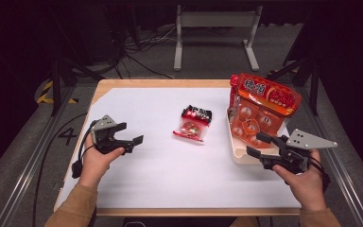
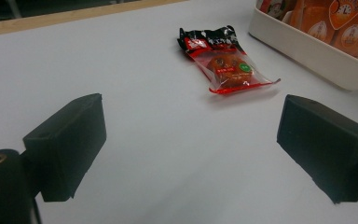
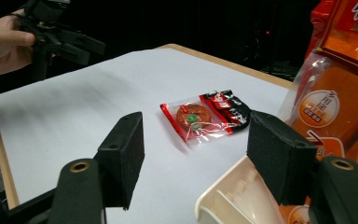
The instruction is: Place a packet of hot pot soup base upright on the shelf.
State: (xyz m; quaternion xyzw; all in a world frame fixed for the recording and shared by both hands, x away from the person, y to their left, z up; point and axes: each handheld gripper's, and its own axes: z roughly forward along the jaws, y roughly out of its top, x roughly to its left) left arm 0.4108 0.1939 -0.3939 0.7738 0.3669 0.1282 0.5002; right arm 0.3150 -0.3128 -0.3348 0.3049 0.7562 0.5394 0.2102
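Lying flat on the white sheet that covers the wooden counter [image 1: 101, 85], the small snack packet [image 1: 192, 124] is glossy clear film with a black-and-red printed end and a round orange-brown cake visible inside; its crimped edges catch the light. It sits near the middle, well apart from both tools. The left tool [image 1: 131, 140] hovers at the counter's left side, its blocky matte-black jaws spread wide with nothing between them. The right tool [image 1: 260, 144], also open and empty, hangs at the near rim of a cream plastic tray [image 1: 246, 160], smooth and round-cornered, which holds a large shiny orange bag [image 1: 261, 111] of wrapped snacks. Nothing stands between either tool and the packet.
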